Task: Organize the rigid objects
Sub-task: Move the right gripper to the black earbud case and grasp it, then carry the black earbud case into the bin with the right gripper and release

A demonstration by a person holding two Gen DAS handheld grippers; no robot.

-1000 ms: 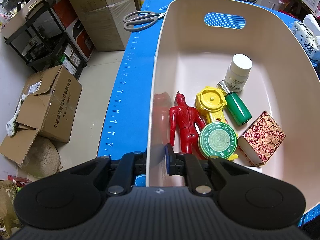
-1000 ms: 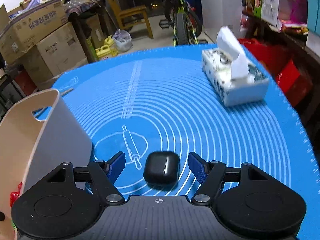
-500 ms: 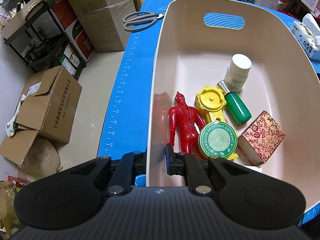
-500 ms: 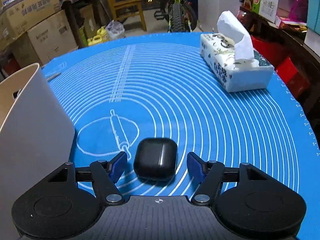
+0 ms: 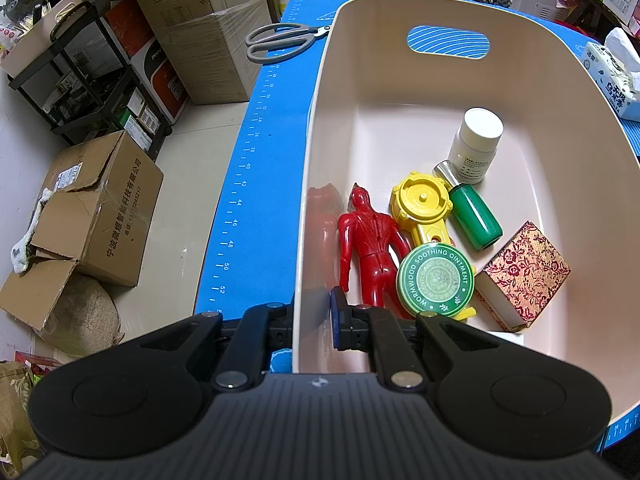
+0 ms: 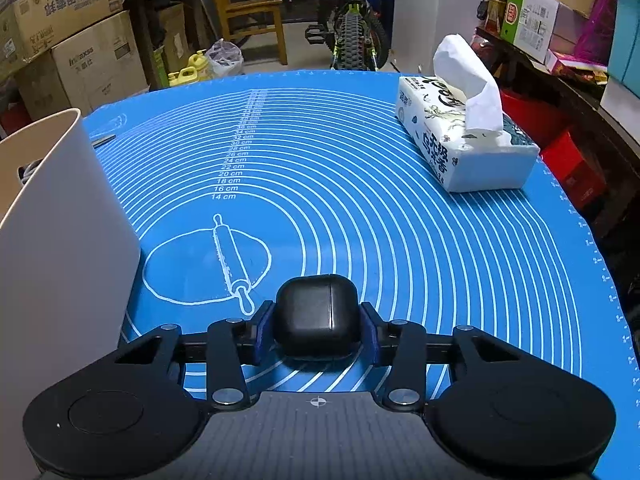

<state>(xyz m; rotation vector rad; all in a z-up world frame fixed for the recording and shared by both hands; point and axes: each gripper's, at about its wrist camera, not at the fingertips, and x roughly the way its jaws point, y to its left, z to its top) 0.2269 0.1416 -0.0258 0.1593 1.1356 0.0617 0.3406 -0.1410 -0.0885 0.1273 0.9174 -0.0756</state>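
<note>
My left gripper (image 5: 312, 316) is shut on the near left wall of a cream plastic bin (image 5: 316, 92), one finger inside and one outside. In the bin lie a red figure (image 5: 372, 248), a yellow round toy (image 5: 422, 204), a green ointment tin (image 5: 435, 279), a green-handled tool (image 5: 474, 216), a white bottle (image 5: 476, 144) and a patterned red box (image 5: 528, 272). My right gripper (image 6: 316, 326) is shut on a black earbud case (image 6: 316, 316) low over the blue mat (image 6: 360, 184). The bin's outer wall (image 6: 60, 240) stands at its left.
A tissue pack (image 6: 460, 148) sits at the mat's far right. Grey scissors (image 5: 280, 40) lie on the mat beyond the bin's left corner. Cardboard boxes (image 5: 92, 216) and a black rack (image 5: 80, 80) stand on the floor left of the table. A bicycle (image 6: 352, 32) stands beyond the table.
My right gripper moved forward around the black case and closed its fingers on it. The left gripper kept its hold on the bin wall.
</note>
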